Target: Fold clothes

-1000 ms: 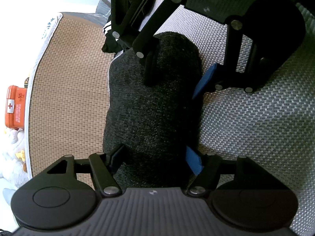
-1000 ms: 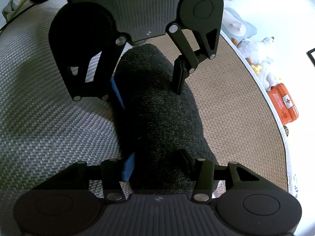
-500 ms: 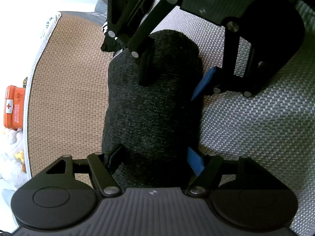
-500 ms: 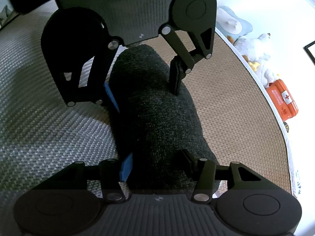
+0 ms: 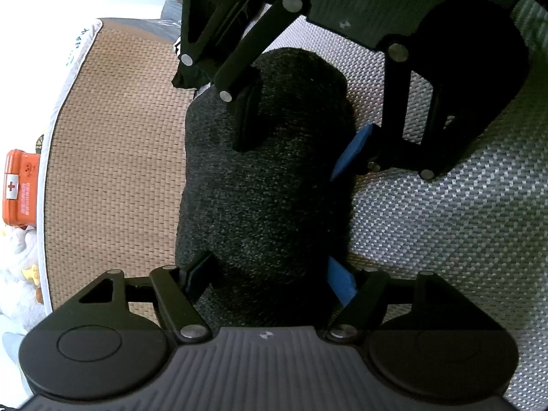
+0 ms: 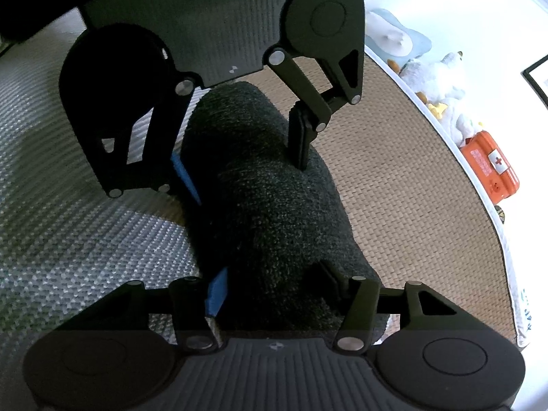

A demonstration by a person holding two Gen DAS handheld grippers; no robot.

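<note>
Left to right in the left wrist view: orange first-aid case [image 5: 19, 188] lying off the mat edge, tan woven mat [image 5: 113, 171], then a dark grey knit roll [image 5: 267, 185] lying across the seam where tan is meeting grey woven mat [image 5: 445, 239]. Left tongs [image 5: 270, 277] straddling the near end of the roll, pads flanking it, blue pad [image 5: 340, 284] on the right; cannot tell if they are pressing. Right tongs [image 5: 301, 137] straddling the far end, jaws having just been widening with the roll between them, black finger [image 5: 248, 116] sitting against the top of the knit; grip unclear. White plush toy [image 6: 435, 82] lying off the mat.
</note>
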